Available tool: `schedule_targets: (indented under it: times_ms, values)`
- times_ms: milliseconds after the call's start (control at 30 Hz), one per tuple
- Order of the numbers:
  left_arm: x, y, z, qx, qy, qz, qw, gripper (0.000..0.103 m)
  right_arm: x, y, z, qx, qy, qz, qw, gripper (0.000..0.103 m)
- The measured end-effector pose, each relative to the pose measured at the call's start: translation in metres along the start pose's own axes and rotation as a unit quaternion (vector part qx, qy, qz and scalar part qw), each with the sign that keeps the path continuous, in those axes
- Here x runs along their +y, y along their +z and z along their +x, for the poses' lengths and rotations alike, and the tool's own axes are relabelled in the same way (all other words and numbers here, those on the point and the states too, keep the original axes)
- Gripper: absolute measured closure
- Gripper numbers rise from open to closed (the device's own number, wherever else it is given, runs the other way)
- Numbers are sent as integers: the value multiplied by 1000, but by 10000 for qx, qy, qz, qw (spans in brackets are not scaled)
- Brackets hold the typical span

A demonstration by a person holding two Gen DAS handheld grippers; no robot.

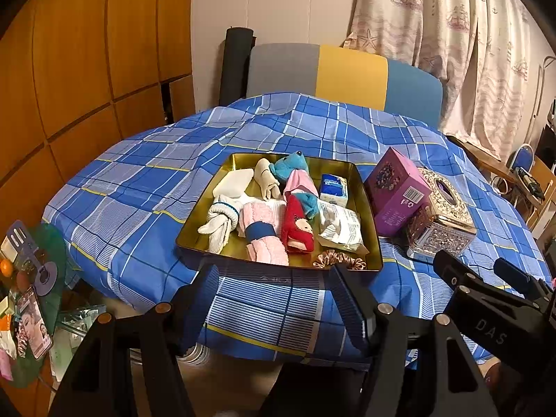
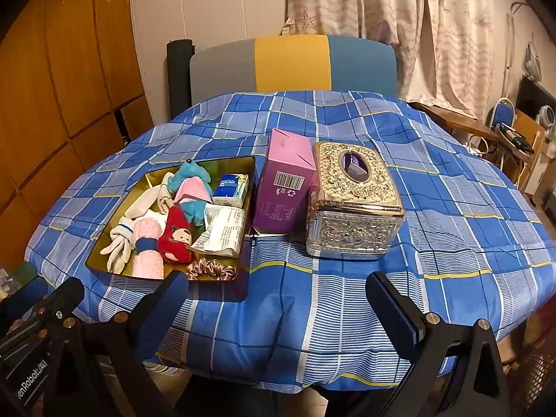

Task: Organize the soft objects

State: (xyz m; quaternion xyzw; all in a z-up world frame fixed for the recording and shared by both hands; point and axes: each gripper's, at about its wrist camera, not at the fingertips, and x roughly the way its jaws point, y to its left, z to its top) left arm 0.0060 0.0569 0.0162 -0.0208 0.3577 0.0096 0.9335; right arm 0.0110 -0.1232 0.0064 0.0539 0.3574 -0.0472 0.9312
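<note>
A gold metal tray (image 1: pixel 368 208) (image 2: pixel 104 243) sits on the blue plaid table and holds several soft things: white gloves (image 1: pixel 219 222), a rolled pink towel (image 1: pixel 264 232), a red doll sock (image 1: pixel 297 229), a blue plush (image 1: pixel 290 166), a tissue pack (image 1: pixel 333 184) and a pink scrunchie (image 1: pixel 338 260) (image 2: pixel 210 267). My left gripper (image 1: pixel 274 299) is open and empty, above the table's near edge just in front of the tray. My right gripper (image 2: pixel 278 302) is open and empty, in front of the boxes.
A purple carton (image 2: pixel 283 187) (image 1: pixel 396 191) and an ornate silver tissue box (image 2: pixel 352 205) (image 1: pixel 441 222) stand right of the tray. A chair (image 2: pixel 292 66) is behind the table. Clutter (image 1: pixel 27 295) lies below the table's left edge.
</note>
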Motion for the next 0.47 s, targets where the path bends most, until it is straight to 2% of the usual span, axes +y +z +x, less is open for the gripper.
schedule_targets:
  times_ms: [267, 367, 467]
  values:
    - [-4, -2, 1, 9, -71, 88, 9999, 36, 0, 0, 1, 34, 33, 8, 10000, 0]
    - [-4, -2, 0, -51, -25, 93, 9999, 41, 0, 0, 2, 44, 41, 13, 10000, 0]
    - [-4, -2, 2, -54, 6, 119, 9999, 41, 1, 0, 3, 64, 46, 8, 10000, 0]
